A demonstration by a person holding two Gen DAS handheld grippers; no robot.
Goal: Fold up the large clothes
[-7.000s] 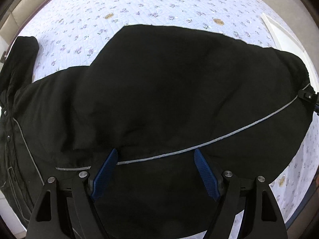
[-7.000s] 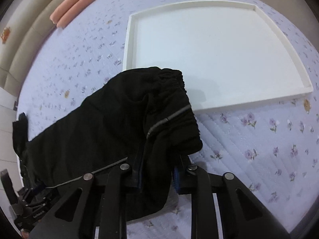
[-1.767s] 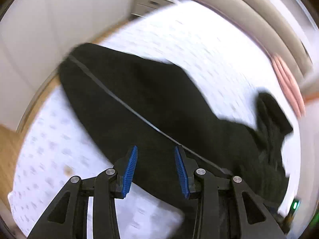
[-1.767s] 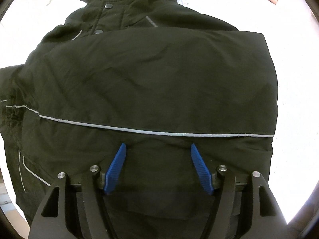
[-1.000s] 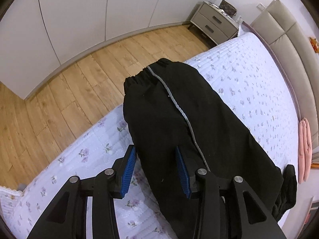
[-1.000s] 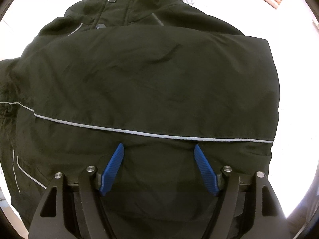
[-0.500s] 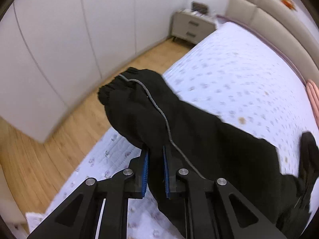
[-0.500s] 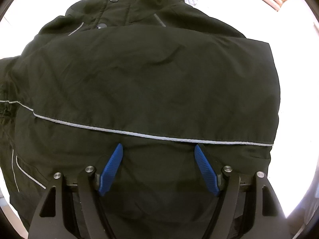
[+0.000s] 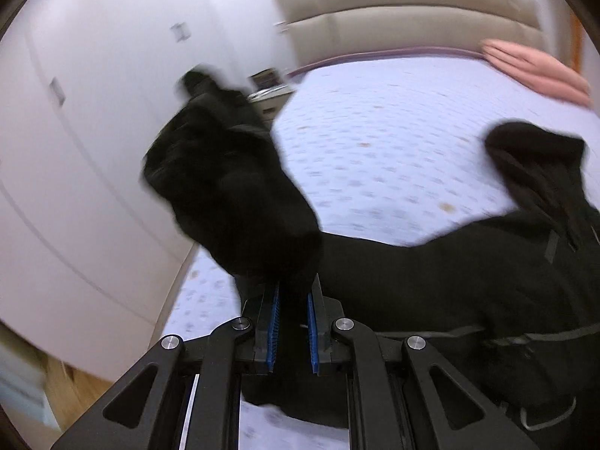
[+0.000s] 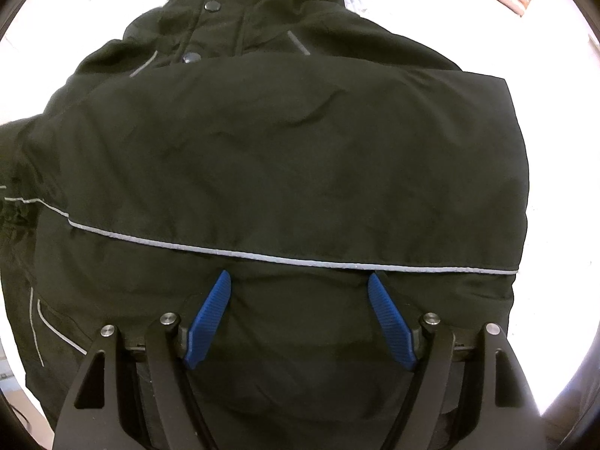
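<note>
Jacket (image 10: 300, 157), black with grey piping, lies under the spread right gripper (image 10: 300, 322); left gripper (image 9: 292, 322) pinches its blurred, seemingly raised sleeve (image 9: 232, 187).

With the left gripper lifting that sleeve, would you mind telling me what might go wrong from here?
1. The left gripper pinches only a small bunch of the sleeve, and the view is motion-blurred; a fast swing could pull the fabric free.
2. The right gripper is open above the jacket, pinning nothing, so the folded body may drag or unfold.
3. The sleeve hangs by the bed edge; if dropped, it may slide off.
</note>
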